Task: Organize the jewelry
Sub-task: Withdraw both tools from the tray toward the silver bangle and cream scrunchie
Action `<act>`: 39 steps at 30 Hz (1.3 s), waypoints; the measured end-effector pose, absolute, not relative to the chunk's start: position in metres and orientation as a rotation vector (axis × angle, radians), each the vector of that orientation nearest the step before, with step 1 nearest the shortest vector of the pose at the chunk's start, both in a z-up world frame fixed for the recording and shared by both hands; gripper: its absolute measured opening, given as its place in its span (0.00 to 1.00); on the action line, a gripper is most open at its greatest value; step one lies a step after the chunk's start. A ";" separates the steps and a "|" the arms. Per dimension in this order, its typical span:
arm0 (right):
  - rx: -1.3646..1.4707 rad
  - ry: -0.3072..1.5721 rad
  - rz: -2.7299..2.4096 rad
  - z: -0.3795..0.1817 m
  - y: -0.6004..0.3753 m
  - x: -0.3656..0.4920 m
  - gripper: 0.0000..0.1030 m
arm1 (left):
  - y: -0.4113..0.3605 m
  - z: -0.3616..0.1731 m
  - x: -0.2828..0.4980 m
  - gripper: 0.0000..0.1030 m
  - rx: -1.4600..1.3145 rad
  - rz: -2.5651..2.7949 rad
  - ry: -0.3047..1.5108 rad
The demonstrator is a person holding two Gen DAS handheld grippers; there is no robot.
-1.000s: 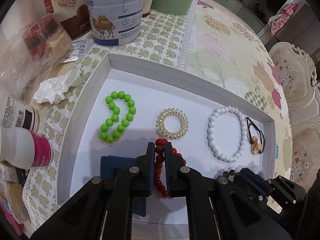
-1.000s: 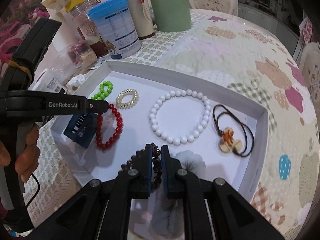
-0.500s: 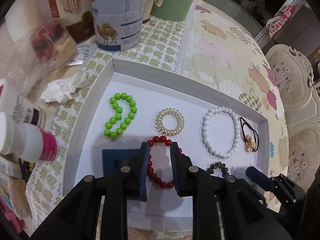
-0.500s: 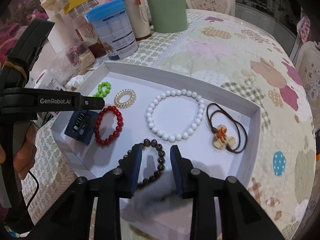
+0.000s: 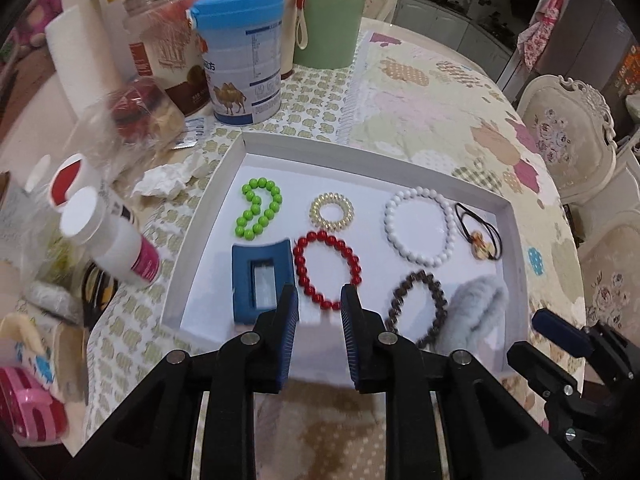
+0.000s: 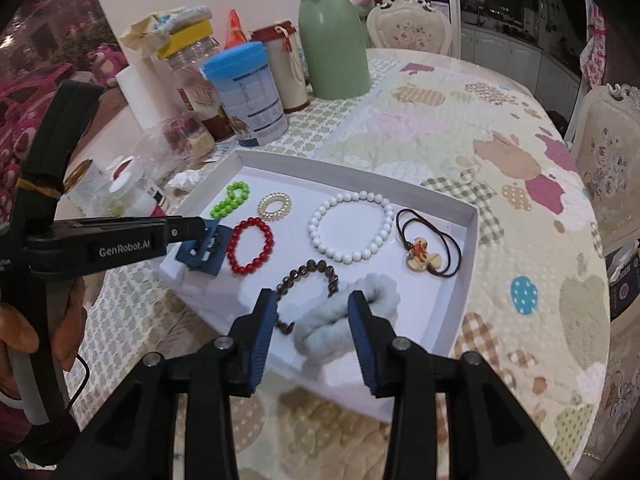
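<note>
**Both grippers apart above the near edge of the tray**

The left gripper (image 5: 319, 312) has its jaws apart with nothing between the pads; they have just been opening. The red bracelet (image 5: 327, 268) lies flat on the tray floor just beyond the fingertips, its near arc showing in the gap between them, free of both pads. Just left of it lies a blue clip (image 5: 262, 276), and beyond that a green bracelet (image 5: 258, 213) folded into a loose double loop. A pale coiled hair tie (image 5: 331, 212) lies past the red bracelet.

The right gripper (image 6: 313, 314) is also apart, and its jaws have just been opening too. A brown bracelet (image 6: 312, 280) lies under and ahead of its left finger, and a grey fluffy hair tie (image 6: 344, 316) lies in the gap between the fingers; neither pad presses on either one as far as the view shows. Farther out lie a white bracelet (image 6: 350, 227) and, to its right, a dark cord hair tie with a charm (image 6: 426, 248).

All of these pieces lie apart from one another inside the shallow white tray (image 5: 400, 160), which stands on the bench (image 6: 500, 128) under a patterned cloth. Beyond the tray's left corner stand a blue-lidded tin (image 5: 240, 68) and a green jug (image 5: 330, 12).
</note>
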State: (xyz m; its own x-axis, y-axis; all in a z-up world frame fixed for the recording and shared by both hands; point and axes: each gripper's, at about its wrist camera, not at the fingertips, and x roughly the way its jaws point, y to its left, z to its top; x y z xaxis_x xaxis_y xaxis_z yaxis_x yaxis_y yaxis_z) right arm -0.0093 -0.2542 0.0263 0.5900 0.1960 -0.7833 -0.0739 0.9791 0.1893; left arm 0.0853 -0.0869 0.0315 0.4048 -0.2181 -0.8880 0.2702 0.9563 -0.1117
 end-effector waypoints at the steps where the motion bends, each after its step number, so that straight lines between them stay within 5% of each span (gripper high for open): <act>1: 0.136 0.919 0.160 0.030 -0.253 -0.015 0.43 | -0.086 0.034 0.079 0.25 0.057 -0.307 1.106; 19: 0.124 0.878 0.135 0.051 -0.255 -0.116 0.51 | -0.080 0.052 -0.022 0.25 0.086 -0.288 1.042; 39: 0.091 1.002 0.178 0.008 -0.248 -0.191 0.55 | -0.037 0.010 -0.103 0.33 0.001 -0.313 1.195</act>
